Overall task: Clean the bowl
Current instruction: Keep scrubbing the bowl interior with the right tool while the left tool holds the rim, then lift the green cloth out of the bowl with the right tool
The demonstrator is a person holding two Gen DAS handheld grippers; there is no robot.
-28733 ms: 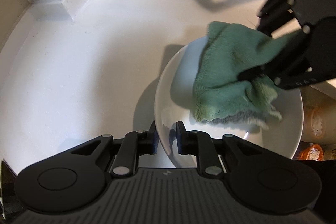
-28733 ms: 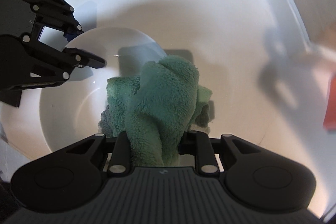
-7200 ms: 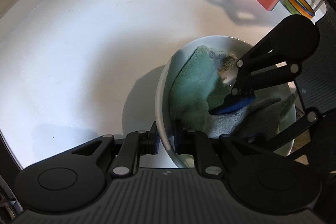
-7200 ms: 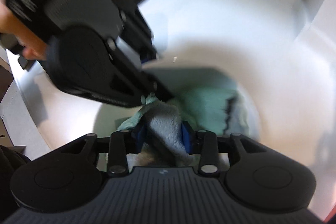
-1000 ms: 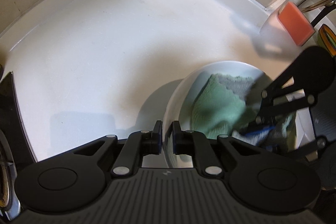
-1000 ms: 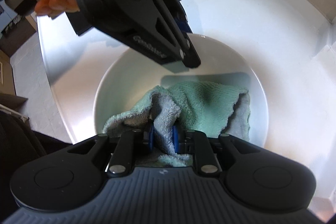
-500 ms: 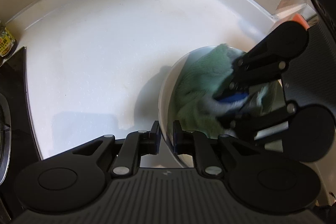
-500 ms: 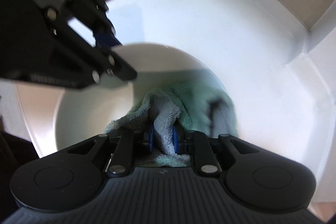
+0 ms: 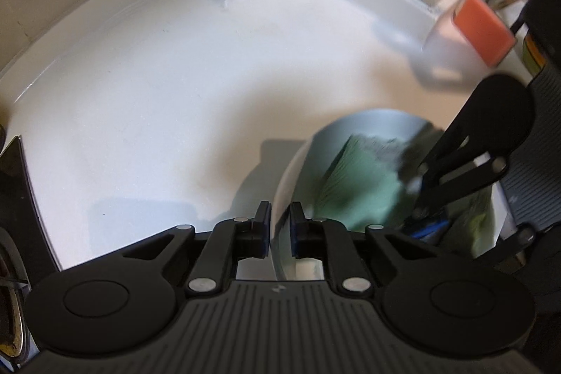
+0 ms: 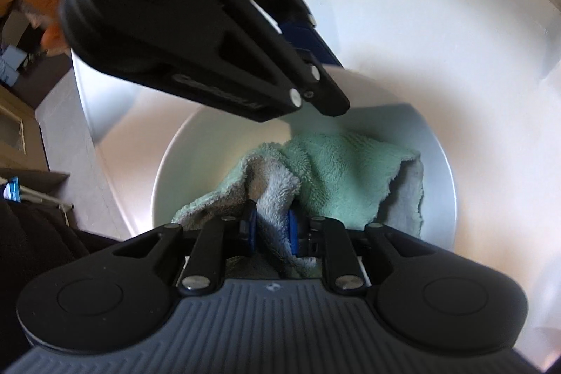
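Right wrist: right gripper (image 10: 271, 230) pinches cloth (image 10: 336, 174) inside bowl (image 10: 182, 170)

cloth (image 10: 336, 177) in bowl (image 10: 175, 170), bowl on counter (image 9: 157, 114)

Bowl (image 10: 182, 163): smooth, glossy white, ceramic-looking. Cloth (image 10: 336, 177): fluffy terry, green one face, grey the other. Counter (image 9: 157, 114): smooth white, slight sheen, moulded upstand along back edge. Both grippers: matt black plastic, ribbed bodies, metal pivot pins. Sponge (image 9: 484, 28): orange, matt, blurred.
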